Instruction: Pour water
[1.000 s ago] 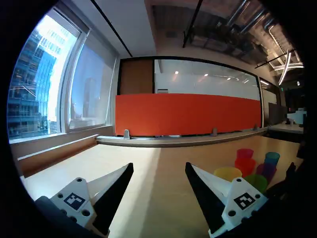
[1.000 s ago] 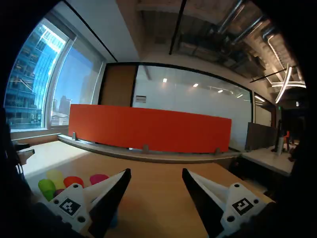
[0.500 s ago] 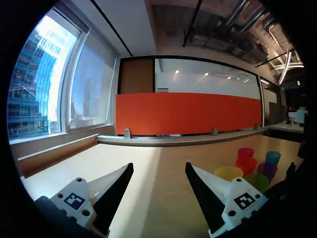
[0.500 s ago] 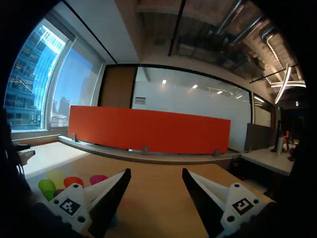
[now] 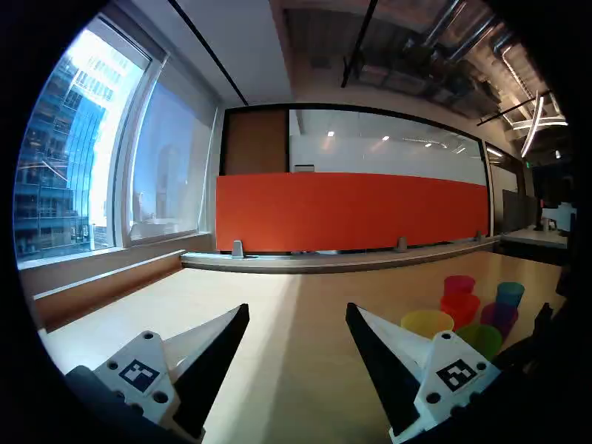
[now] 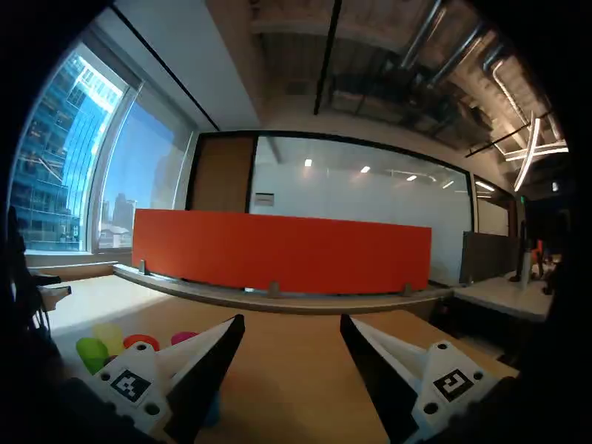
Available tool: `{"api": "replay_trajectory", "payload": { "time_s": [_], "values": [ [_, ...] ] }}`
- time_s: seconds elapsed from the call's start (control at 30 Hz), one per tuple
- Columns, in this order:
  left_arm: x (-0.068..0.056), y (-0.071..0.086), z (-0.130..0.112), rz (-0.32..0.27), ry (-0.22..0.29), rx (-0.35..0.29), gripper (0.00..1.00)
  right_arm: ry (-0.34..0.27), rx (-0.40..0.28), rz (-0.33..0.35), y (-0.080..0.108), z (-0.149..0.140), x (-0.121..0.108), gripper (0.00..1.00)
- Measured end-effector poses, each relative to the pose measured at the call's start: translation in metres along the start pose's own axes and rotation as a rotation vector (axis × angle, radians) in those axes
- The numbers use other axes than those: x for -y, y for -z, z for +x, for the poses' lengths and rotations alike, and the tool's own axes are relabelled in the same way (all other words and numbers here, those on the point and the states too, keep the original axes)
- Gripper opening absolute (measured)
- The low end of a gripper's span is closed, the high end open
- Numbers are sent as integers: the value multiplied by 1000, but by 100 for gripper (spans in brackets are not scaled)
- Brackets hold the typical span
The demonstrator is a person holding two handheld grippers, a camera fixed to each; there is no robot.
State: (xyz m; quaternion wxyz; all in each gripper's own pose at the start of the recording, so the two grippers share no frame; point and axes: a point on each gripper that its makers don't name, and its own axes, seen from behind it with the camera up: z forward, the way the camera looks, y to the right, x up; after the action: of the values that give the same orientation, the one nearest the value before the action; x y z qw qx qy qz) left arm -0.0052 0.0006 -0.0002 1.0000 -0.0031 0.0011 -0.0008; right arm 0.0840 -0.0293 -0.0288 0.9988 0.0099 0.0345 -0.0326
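Observation:
Several coloured plastic cups stand grouped on the wooden table (image 5: 296, 318): in the left gripper view a yellow cup (image 5: 425, 323), an orange cup (image 5: 459, 307), a pink cup (image 5: 459, 283), a teal cup (image 5: 509, 292), a purple cup (image 5: 497, 316) and a green cup (image 5: 479, 339), all to the right of my left gripper (image 5: 296, 318), which is open and empty. In the right gripper view the green cup (image 6: 92, 351), yellow cup (image 6: 109, 334), orange cup (image 6: 140, 341) and pink cup (image 6: 183, 337) sit low on the left, beside my open, empty right gripper (image 6: 292, 325).
An orange divider panel (image 5: 348, 211) stands along the table's far edge. Large windows (image 5: 66, 170) and a low ledge run along the left. Another desk (image 6: 503, 292) stands to the right across a gap. A dark gripper part (image 6: 33, 288) shows at the far left of the right gripper view.
The right gripper view has tilted slightly upward, so the cups and the orange panel sit lower in it. The left gripper view is nearly unchanged. Both grippers stay open.

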Motion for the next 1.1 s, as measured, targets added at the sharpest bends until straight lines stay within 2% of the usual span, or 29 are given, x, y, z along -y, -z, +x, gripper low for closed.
{"api": "replay_trajectory", "payload": {
  "time_s": [0.47,0.8,1.1],
  "values": [
    [0,0,0,0,0,0,97,-4,27,0,-11,-23,-4,100],
    [-1,1,0,0,0,0,97,-66,32,-5,-22,-42,-2,100],
    [0,0,0,0,0,0,97,-68,60,2,-25,-68,-7,100]
  ]
}}
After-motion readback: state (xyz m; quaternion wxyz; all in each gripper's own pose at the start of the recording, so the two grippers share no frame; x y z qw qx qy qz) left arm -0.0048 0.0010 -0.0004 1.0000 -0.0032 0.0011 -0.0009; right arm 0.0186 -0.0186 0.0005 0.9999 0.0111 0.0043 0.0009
